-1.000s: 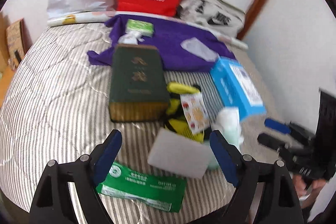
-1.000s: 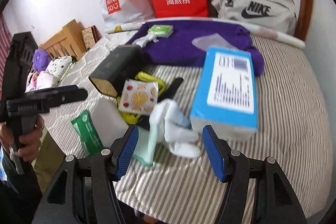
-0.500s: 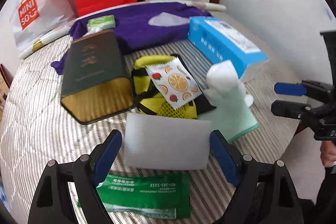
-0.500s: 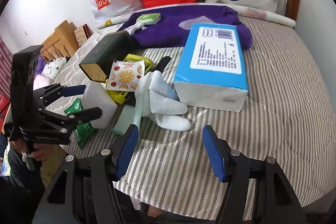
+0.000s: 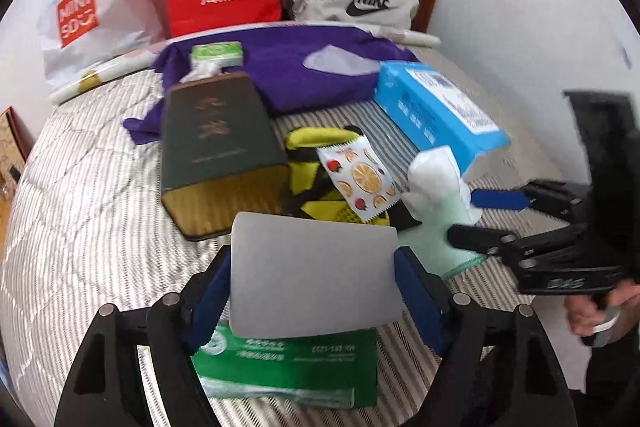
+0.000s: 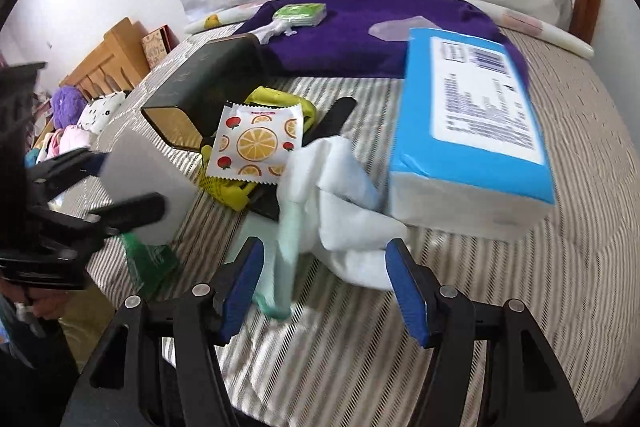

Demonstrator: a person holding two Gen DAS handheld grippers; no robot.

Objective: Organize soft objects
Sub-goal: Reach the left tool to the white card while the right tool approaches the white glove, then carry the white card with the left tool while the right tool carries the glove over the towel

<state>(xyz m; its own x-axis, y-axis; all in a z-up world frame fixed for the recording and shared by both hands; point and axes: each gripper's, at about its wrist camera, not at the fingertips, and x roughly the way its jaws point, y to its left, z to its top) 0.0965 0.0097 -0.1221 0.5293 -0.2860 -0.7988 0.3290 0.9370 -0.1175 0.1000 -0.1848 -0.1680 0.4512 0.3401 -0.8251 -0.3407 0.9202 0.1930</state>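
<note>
Since the earlier frames both hands have sunk toward the clutter on the bed (image 6: 540,307), and the left tongs (image 5: 314,291) have just been closing: their blue pads now sit against the two short ends of the grey-white sponge block (image 5: 312,275), which a second ago lay loose between wider jaws; I judge the block gripped, or all but, lifted just above the green wipes packet (image 5: 288,367) at the near edge; the right tongs (image 6: 324,279) hang open, unchanged in width, straddling the white and mint sock bundle (image 6: 340,215), pads not yet pressing it; that bundle lies near the right of the pile, touching the blue tissue pack (image 6: 472,131) and just beside the fruit-print sachet (image 6: 256,143), which rests on a yellow mesh pouch (image 6: 280,99); the sponge looks light and springy, so it will squash under a firm squeeze and may bow out of the jaws; holding it across the ends, low on the pads, seems sound; the socks are limp and will drape and trail, so the thickest bunched part in the middle is the place to pinch, deep enough to catch both layers; the mint cuff hanging toward the near side could snag or slip free; the dark green box (image 5: 220,151) to the left is stiff and is no soft thing.
</note>
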